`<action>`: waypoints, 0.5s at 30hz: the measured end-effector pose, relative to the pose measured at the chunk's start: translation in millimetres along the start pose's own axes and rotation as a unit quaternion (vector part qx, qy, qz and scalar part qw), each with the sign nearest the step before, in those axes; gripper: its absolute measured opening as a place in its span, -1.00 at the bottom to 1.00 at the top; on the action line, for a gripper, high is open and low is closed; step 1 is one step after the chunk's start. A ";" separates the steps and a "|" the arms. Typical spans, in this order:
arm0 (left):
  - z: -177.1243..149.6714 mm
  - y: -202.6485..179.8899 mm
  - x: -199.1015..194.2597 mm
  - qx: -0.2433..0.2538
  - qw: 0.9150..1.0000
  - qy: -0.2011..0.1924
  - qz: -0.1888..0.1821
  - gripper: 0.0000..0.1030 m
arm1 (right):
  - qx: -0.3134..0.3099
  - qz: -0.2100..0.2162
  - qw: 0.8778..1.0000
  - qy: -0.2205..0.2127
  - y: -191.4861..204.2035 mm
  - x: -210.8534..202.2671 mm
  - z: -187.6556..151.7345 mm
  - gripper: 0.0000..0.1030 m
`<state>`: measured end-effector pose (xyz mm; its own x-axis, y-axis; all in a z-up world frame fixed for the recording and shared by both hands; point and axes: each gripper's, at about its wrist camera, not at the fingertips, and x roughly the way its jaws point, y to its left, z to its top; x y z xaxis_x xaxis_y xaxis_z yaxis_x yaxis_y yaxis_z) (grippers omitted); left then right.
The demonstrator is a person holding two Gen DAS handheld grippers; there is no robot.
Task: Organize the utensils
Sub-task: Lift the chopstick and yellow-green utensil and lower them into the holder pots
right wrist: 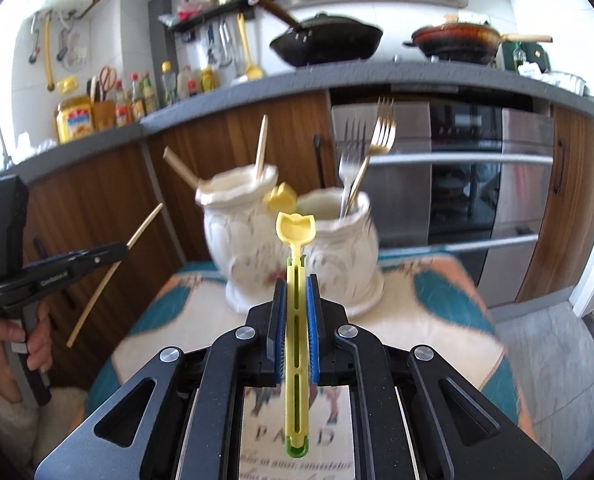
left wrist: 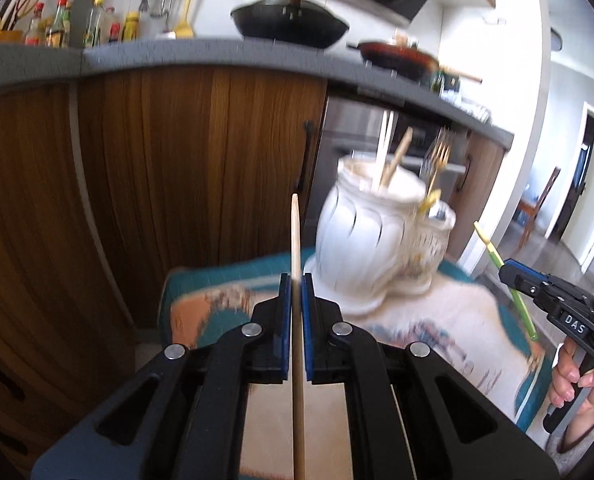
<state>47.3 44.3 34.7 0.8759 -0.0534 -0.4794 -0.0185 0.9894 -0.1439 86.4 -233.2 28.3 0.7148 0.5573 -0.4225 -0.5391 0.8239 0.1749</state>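
- Left wrist view: the left tongs pinch a wooden chopstick, raised just left of the white twin jar on the surface.
- Right wrist view: the right tongs clamp a yellow-green utensil, its head before the jar holding forks.

The white double holder and the forks in it are smeared by motion blur. The chopstick's lower end runs off the bottom edge. The printed cloth's pattern is unreadable.
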 end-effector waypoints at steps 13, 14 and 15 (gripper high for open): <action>101.4 -3.3 32.9 -0.072 0.979 -0.134 -0.132 -0.91 | 0.078 0.045 0.985 -0.147 -33.6 44.1 87.8 -0.79; 106.2 -5.4 40.0 -0.077 0.978 -0.136 -0.141 -0.91 | 0.080 0.049 0.984 -0.151 -35.3 48.2 89.7 -0.79; 112.0 -7.0 48.0 -0.078 0.977 -0.138 -0.143 -0.91 | 0.083 0.051 0.983 -0.153 -37.8 54.0 91.9 -0.79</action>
<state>143.4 49.9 109.6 0.9522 -0.2655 -0.1510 0.1923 0.9052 -0.3790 186.3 -224.8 80.6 0.7747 0.6224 -0.1117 -0.5535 0.7529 0.3562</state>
